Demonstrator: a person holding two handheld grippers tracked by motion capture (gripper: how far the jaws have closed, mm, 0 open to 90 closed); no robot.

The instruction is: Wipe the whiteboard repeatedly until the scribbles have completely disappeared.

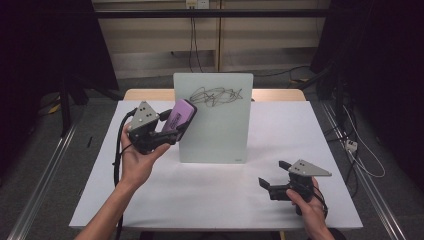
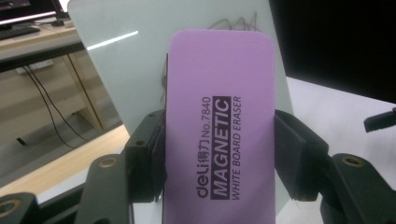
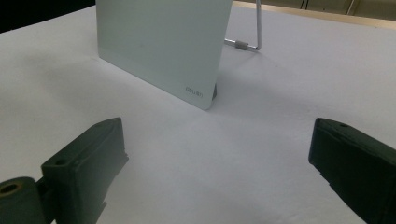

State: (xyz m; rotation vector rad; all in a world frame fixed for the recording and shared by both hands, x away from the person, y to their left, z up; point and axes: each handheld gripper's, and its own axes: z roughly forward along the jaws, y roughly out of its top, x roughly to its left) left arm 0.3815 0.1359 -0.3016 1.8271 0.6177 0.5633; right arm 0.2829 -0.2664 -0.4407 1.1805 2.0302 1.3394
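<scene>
Jaws of left gripper (image 1: 172, 131) pinch purple eraser (image 2: 219, 135); right gripper (image 1: 274, 175) jaws spread, empty. Risk, prob.: hard wipe could tip propped whiteboard (image 1: 215, 120) w/ scribble (image 1: 216, 96).

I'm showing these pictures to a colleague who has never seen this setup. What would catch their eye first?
Most likely the purple eraser, clamped between the left gripper's fingers and raised near the upper left of the standing whiteboard. Next, the black scribble across the board's top. The right gripper sits open and low over the white table, to the board's right.
</scene>
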